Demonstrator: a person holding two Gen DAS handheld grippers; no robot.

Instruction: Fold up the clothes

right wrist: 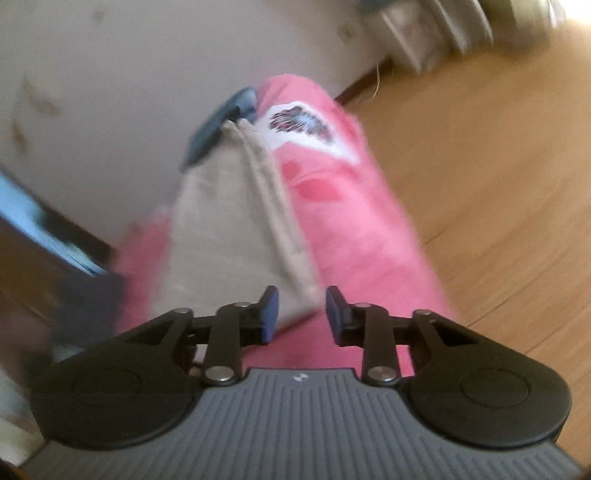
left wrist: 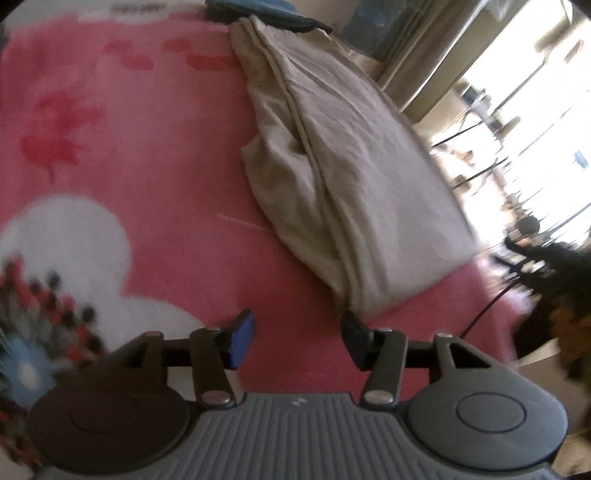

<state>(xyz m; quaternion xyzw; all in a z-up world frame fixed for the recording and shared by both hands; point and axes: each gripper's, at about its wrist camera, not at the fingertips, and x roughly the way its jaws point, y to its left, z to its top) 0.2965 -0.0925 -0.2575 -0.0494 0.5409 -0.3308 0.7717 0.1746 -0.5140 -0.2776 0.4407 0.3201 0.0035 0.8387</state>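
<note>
Blue-padded left gripper [left wrist: 297,341] hovers, jaws apart and empty, just short of the near corner of a beige garment [left wrist: 351,166], already doubled lengthwise along the pink blanket's [left wrist: 147,155] right edge, long axis running away toward a dark folded cloth [left wrist: 266,11]. Right gripper [right wrist: 301,317], likewise parted, straddles another corner, seemingly poised for a grip.

Folded garment [left wrist: 351,155] on blanket [left wrist: 155,166]

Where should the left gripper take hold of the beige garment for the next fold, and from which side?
Probably at the beige garment's near corner, where its thick seam ends just beyond the open left gripper. Come in low from the near end, along the pink blanket. The corner is narrow and layered, so the fingers can close over all layers.
</note>
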